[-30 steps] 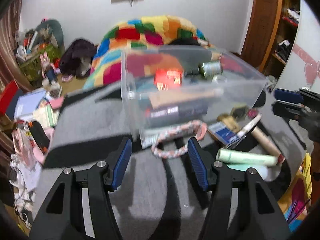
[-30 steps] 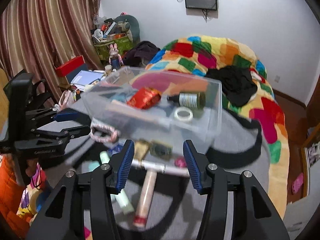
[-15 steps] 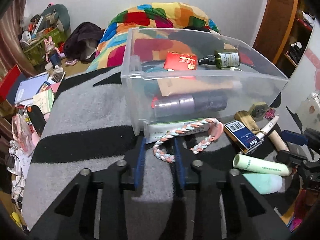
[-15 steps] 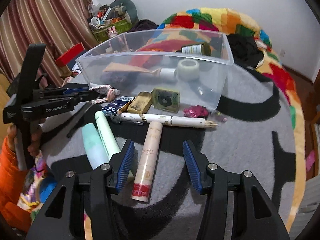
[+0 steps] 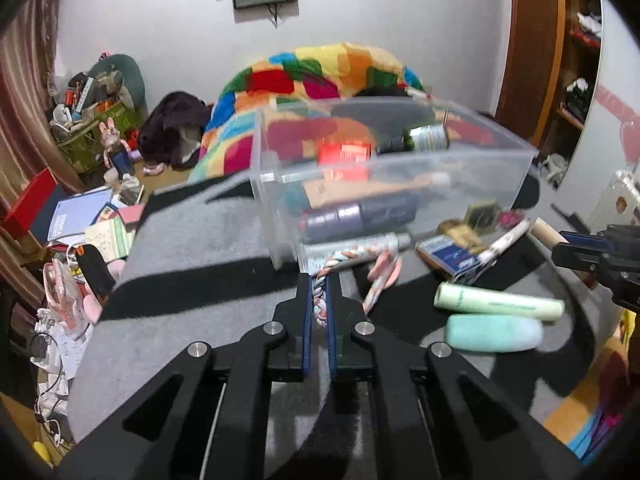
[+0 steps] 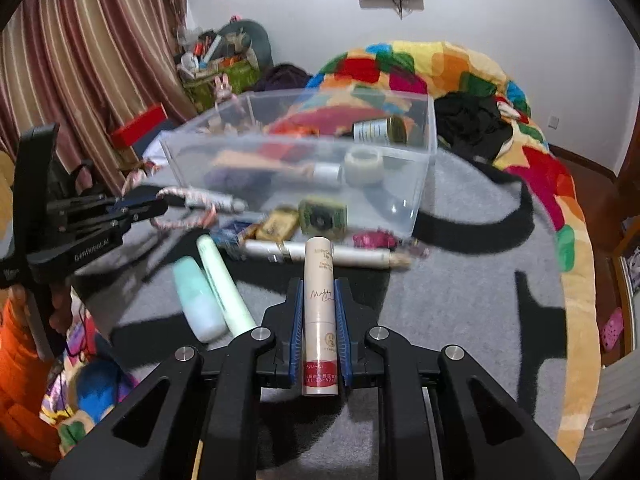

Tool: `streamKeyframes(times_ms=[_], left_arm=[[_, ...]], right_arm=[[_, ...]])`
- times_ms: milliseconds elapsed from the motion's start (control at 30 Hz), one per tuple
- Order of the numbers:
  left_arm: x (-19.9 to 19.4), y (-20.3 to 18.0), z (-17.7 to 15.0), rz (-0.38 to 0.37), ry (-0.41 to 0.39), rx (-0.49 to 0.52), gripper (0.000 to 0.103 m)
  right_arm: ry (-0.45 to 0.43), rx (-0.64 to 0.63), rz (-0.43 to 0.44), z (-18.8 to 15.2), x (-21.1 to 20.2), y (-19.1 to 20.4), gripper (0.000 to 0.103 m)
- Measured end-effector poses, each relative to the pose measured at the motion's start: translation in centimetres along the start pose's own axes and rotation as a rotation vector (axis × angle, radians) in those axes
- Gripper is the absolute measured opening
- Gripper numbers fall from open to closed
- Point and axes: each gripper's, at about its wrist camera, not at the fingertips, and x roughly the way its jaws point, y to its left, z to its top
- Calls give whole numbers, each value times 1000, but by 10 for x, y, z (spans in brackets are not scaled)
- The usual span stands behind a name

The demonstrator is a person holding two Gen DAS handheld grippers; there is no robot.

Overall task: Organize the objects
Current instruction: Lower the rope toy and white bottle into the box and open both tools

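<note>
My left gripper [image 5: 318, 300] is shut on a braided pink, white and blue rope loop [image 5: 352, 258] and holds it just in front of the clear plastic bin [image 5: 392, 168]. The rope also shows in the right wrist view [image 6: 182, 216], hanging from the left gripper [image 6: 160, 206]. My right gripper [image 6: 318, 308] is shut on a cream tube with a red base [image 6: 319, 312], held lengthwise between the jaws above the grey mat. The bin [image 6: 424, 184] holds a red box, a dark bottle, tubes and a tape roll.
Loose on the grey mat [image 6: 460, 320] in front of the bin lie a pale green tube [image 6: 224, 284], a mint bottle [image 6: 198, 300], a white pen-like stick [image 6: 332, 254], a blue box [image 5: 448, 258], a gold item and a small green box [image 6: 322, 218]. A colourful bed stands behind.
My left gripper has closed fully on the rope and lifted it. My right gripper has dropped onto the cream tube, shut on it and raised it off the mat.
</note>
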Motion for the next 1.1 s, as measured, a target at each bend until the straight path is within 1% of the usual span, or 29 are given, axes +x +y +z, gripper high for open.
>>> streamKeyframes(times_ms=[167,267,333,433,600,700,800,933,1100], left_arm=[[-22,1,15,-23,-74,-12,5],[-32,1,23,-43,-111,-22,5],[-38,3,28,-31,-144,-32,5],[-42,7,34,-24,-173,-50,5],[-46,16,46,-33,-213,-92,5],[-43,17,55,-29,-238,-106,5],[-32,18,64,-35,-230,-116,5],[-8,19,69,-49,-178,-133,5],[13,19,71,-72,-123,-149,5]], right_arm=[[-75,12,14,21,-17,2,14],[-100,18,27,32,-19,1,14],[-114,20,27,39,-20,3,14],[-144,13,6,50,-20,5,14],[-168,5,-7,71,-13,6,14],[-166,-1,-21,85,-3,6,14],[-149,-8,-37,98,10,7,14],[-107,-20,-56,109,33,6,14],[-44,-26,-74,114,61,4,14]])
